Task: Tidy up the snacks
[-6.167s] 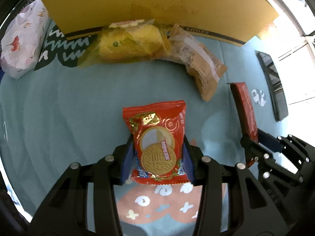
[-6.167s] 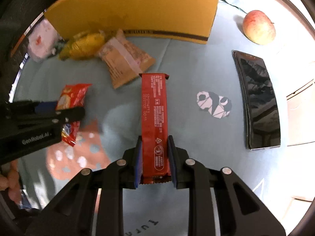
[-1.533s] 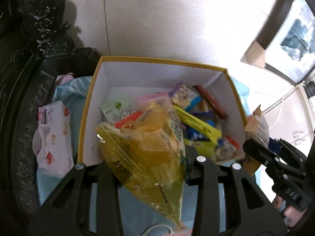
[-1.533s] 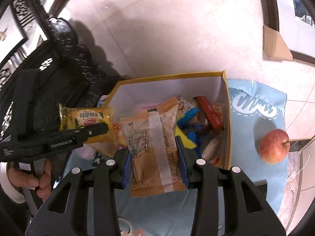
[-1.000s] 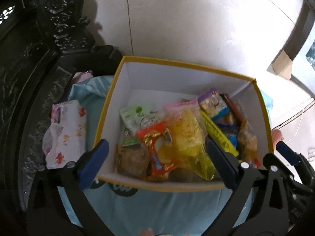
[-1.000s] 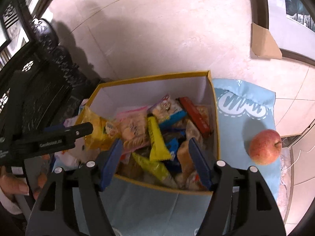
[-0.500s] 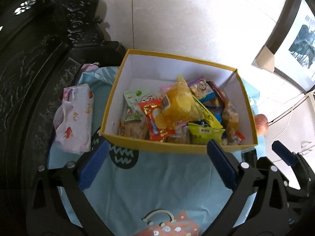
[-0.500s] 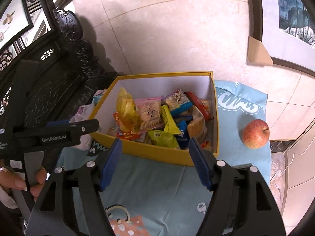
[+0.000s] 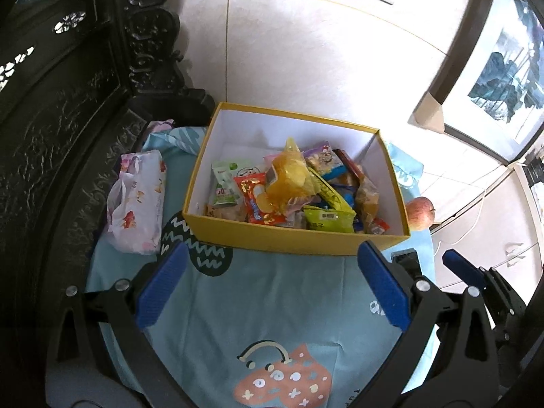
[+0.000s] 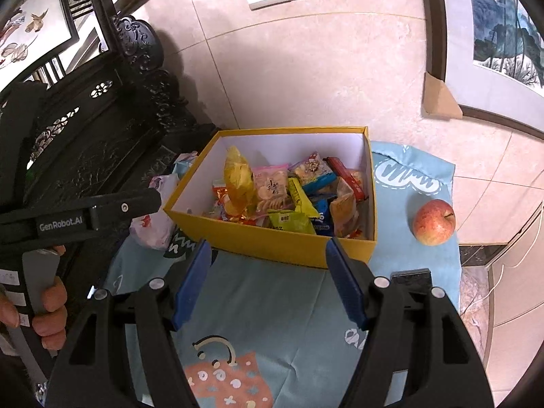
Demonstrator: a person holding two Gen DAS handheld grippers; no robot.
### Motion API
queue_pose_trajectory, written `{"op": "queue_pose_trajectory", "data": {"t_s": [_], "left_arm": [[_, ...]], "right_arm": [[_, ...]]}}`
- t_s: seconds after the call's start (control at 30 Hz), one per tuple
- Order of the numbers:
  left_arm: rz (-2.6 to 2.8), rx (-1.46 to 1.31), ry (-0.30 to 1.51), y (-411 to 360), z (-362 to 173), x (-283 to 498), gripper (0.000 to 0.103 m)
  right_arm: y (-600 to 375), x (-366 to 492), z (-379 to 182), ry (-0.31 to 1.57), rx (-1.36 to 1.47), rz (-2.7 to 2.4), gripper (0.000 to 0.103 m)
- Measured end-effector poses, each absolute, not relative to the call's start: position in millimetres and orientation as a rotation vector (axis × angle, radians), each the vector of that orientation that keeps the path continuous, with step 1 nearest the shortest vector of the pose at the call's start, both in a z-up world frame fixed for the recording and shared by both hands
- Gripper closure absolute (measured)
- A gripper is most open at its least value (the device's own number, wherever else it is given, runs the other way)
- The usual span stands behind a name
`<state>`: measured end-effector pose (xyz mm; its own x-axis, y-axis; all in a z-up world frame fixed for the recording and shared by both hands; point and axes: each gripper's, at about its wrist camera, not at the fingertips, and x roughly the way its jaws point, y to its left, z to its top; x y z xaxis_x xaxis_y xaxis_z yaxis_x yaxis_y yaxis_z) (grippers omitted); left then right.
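Note:
A yellow box point(image 9: 292, 239) with a white inside stands on the light blue cloth and holds several snack packets, with a yellow chip bag point(image 9: 289, 176) on top. It also shows in the right wrist view point(image 10: 272, 243), chip bag point(image 10: 238, 176) at its left. My left gripper point(image 9: 268, 272) is open and empty, held above the cloth in front of the box. My right gripper point(image 10: 268, 265) is open and empty too, just short of the box's front wall. The left gripper's finger point(image 10: 112, 209) shows at the left of the right wrist view.
A red apple point(image 10: 433, 222) lies on the cloth right of the box. A floral tissue pack point(image 9: 136, 200) lies left of it. A black phone point(image 10: 411, 277) lies near the right gripper. Dark carved wooden furniture point(image 9: 68, 102) stands at the left, a tiled wall behind.
Both grippers let go of their packets into the box, opened, and have pulled back and up, so the box looks smaller and farther.

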<state>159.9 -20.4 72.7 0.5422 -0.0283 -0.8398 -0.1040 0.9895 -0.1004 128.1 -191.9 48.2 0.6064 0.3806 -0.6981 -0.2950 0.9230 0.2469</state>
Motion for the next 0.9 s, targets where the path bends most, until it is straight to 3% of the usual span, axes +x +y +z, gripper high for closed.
{"op": "queue_pose_trajectory", "data": {"t_s": [0.9], "left_arm": [[0.069, -0.11, 0.978, -26, 90, 122, 0.002]], "right_arm": [[-201, 102, 63, 0.81, 0.105, 0.382, 0.031]]}}
